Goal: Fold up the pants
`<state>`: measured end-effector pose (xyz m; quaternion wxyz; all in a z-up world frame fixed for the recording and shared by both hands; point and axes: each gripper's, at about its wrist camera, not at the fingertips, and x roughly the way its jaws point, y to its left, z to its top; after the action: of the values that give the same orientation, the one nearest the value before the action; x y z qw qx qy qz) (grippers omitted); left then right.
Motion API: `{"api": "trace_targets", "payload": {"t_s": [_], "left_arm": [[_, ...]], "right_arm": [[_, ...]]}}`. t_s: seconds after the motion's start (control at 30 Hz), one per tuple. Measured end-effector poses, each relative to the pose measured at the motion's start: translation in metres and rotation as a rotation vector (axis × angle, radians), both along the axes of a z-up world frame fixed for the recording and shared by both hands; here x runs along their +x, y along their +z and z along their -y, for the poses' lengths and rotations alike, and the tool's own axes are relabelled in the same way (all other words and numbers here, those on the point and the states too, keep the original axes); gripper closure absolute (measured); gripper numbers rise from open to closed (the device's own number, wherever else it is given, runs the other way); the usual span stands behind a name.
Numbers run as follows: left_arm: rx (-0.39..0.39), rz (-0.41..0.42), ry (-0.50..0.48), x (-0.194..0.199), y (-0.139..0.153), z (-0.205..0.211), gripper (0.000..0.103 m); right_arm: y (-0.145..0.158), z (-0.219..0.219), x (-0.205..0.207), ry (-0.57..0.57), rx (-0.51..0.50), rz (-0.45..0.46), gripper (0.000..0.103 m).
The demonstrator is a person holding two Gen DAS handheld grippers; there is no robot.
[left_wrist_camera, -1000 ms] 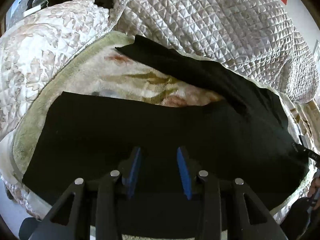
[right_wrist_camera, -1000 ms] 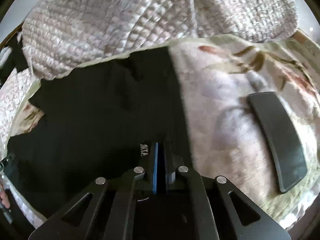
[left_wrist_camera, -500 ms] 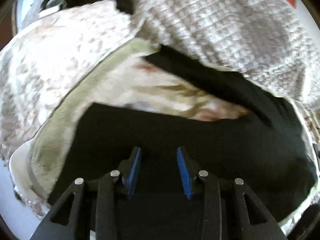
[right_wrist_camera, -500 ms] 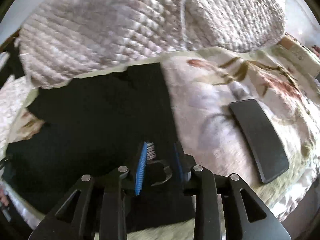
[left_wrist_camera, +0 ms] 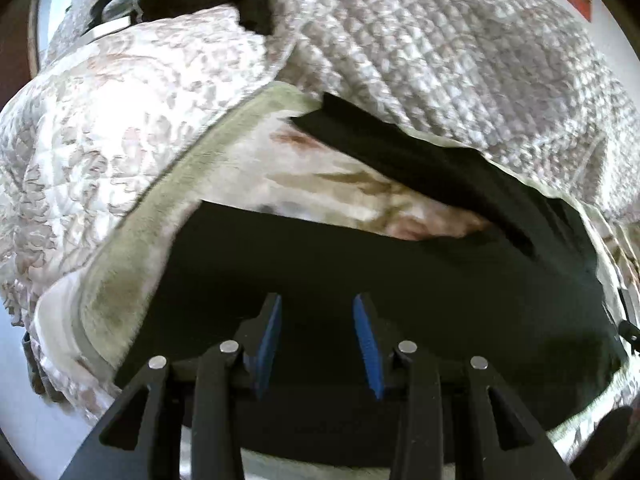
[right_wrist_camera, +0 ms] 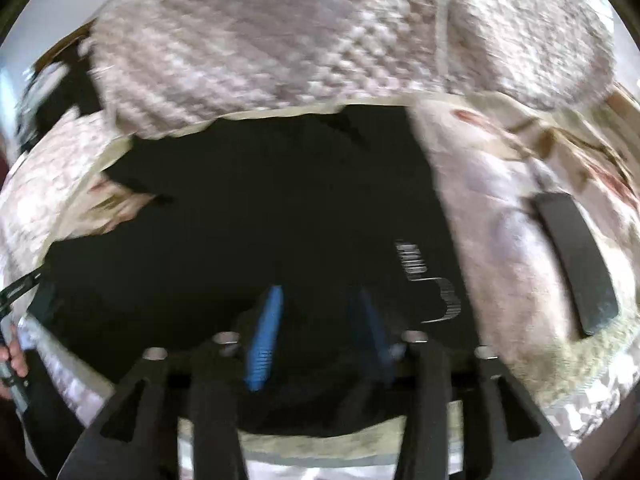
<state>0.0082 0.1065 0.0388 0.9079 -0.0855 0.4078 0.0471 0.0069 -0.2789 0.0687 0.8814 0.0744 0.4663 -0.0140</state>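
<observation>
both grippers hover over black pants (left_wrist_camera: 360,272), left jaws apart, right jaws opening, empty.

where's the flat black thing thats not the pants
In the right wrist view the flat black slab lies at the right on the floral blanket, apart from the pants.

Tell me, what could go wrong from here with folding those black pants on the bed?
1. The black pants lie with legs splayed in a V, so a fold now might come out crooked.
2. The right claw is opening with nothing between its pads; the white-printed corner may slump out of place.
3. The flat dark rectangular slab on the floral blanket lies beside the pants; dragged cloth might catch it.
</observation>
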Motion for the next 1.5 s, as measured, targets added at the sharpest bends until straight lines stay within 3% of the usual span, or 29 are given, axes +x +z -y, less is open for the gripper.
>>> {"api": "trace_targets", "payload": {"t_s": [0.17,0.3,0.77,0.87,1.13,1.4,1.5], "left_arm": [[0.035,-0.021,-0.051,-0.006,-0.01,0.02,0.06],[0.053,-0.062,-0.056,-0.009,-0.025,0.021,0.06],[0.055,-0.039,-0.077,-0.006,-0.01,0.028,0.056],[0.066,-0.034,-0.084,0.007,-0.012,0.026,0.051],[0.094,-0.067,-0.015,0.039,-0.027,-0.001,0.05],[0.044,-0.04,-0.12,0.08,-0.003,0.015,0.049],[0.034,-0.012,-0.174,0.11,0.014,0.025,0.046]], "right_arm": [[-0.019,-0.04,-0.007,0.099,0.01,-0.022,0.053],[-0.041,-0.048,-0.007,0.119,-0.043,-0.08,0.053],[-0.024,-0.042,-0.01,0.102,-0.018,-0.047,0.053],[-0.024,-0.039,-0.003,0.099,-0.008,-0.037,0.053],[-0.035,-0.027,0.02,0.058,-0.039,-0.075,0.053],[-0.014,-0.025,0.065,0.146,-0.016,-0.025,0.053],[-0.007,-0.025,0.094,0.207,-0.022,-0.001,0.044]]}}
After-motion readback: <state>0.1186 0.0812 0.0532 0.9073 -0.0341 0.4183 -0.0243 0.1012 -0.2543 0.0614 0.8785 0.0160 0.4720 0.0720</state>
